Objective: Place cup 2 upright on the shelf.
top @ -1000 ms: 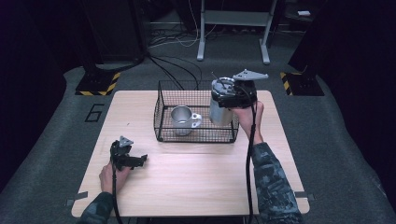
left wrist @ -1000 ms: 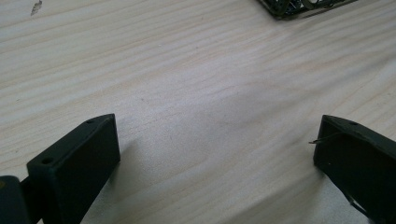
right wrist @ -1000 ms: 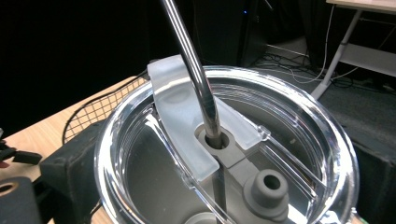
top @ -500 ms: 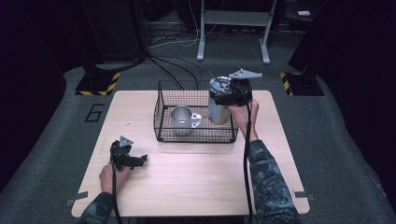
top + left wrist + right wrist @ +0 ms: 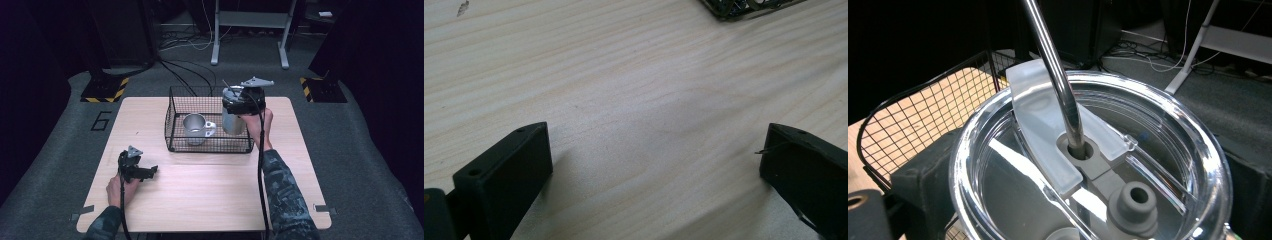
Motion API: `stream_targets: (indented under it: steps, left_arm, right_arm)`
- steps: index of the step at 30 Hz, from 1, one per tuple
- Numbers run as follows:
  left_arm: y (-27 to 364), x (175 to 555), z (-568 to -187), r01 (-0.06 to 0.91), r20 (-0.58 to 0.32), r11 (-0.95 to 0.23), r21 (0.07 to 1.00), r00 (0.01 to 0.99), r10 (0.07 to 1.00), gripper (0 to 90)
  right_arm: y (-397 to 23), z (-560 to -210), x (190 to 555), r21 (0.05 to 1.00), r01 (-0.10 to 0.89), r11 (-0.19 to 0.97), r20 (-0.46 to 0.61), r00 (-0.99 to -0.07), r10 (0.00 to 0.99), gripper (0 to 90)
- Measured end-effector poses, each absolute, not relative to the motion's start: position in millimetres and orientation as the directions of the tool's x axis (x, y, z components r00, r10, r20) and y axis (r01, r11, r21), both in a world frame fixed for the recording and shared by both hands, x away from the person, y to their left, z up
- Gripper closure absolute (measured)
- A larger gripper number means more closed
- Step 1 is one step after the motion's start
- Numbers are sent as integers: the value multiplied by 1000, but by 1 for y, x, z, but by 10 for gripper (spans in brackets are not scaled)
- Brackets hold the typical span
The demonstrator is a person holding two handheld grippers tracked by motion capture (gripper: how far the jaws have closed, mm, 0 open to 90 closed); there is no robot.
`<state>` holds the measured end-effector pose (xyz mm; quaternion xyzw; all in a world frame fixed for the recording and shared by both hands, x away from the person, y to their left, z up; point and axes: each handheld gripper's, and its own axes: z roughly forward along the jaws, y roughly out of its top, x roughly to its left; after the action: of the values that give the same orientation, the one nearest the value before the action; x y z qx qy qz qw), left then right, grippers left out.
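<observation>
Left gripper [image 5: 150, 171]: low at table's near left, jaws wide apart, nothing between | Right gripper [image 5: 235, 111]: raised, forearm extended forward, jaws clamped around tumbler [image 5: 233, 121].

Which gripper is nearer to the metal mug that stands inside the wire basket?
Right. The right gripper holds a tumbler just beside the mug; the left gripper rests on the table, outside the basket.

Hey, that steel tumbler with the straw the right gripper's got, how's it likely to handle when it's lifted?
The tumbler looks like smooth polished metal, so it may slip in the right gripper if the grip is loose. It is tall and narrow, so probably tippy when set down in the wire basket. The straw sits loosely in the clear lid, so it may wobble.
</observation>
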<state>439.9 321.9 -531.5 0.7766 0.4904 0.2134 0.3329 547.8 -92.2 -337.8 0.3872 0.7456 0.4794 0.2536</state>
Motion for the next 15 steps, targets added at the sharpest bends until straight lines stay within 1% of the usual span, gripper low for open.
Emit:
stream_targets:
  steps: [15]
  left_arm:
    - [322,440,-531,619,5,-297,727,428,904,4]
  right_arm:
    - [-88,-357,554,889,384,247,18,-570,822,37]
